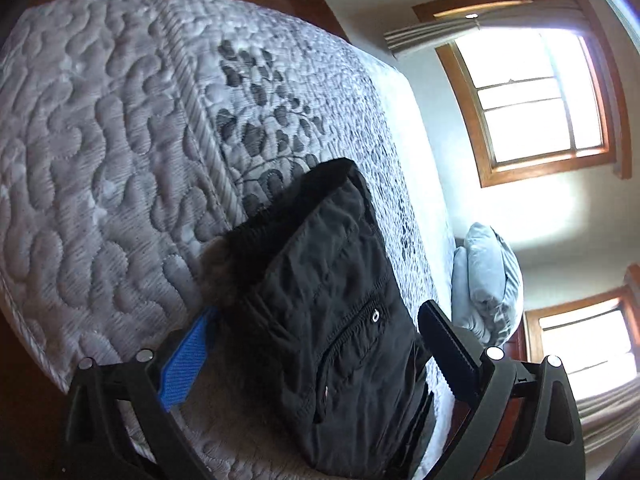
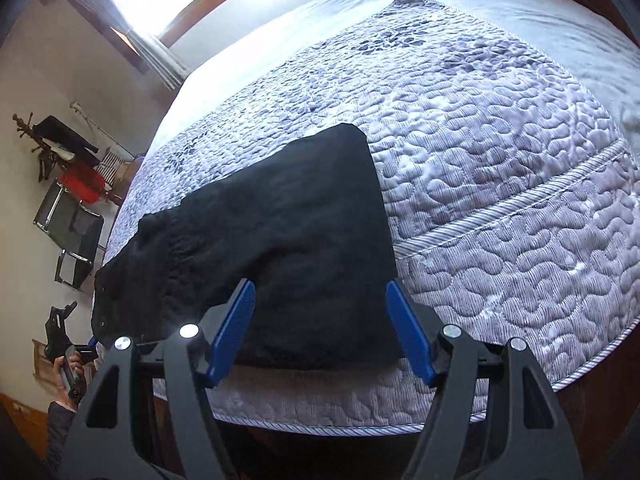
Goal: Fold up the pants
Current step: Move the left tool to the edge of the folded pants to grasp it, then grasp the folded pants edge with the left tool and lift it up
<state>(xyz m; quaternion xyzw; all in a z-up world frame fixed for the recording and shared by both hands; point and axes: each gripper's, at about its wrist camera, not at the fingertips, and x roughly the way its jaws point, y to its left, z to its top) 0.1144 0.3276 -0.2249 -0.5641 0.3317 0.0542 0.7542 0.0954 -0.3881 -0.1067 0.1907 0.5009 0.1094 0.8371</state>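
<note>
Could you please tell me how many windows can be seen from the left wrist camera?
2. One window is at the upper right, beside the bed; the second window is at the lower right, behind the pillow. Others may lie out of view.

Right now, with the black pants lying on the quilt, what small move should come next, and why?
Probably close the open right gripper on the near edge of the black folded pants for another fold: they lie long across the grey quilted bedspread, with both grippers empty.

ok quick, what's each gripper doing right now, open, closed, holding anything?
Left gripper: jaws open around the black pants, nothing gripped.
Right gripper: jaws open, holding nothing, pants lying beyond them on the quilt.
</note>
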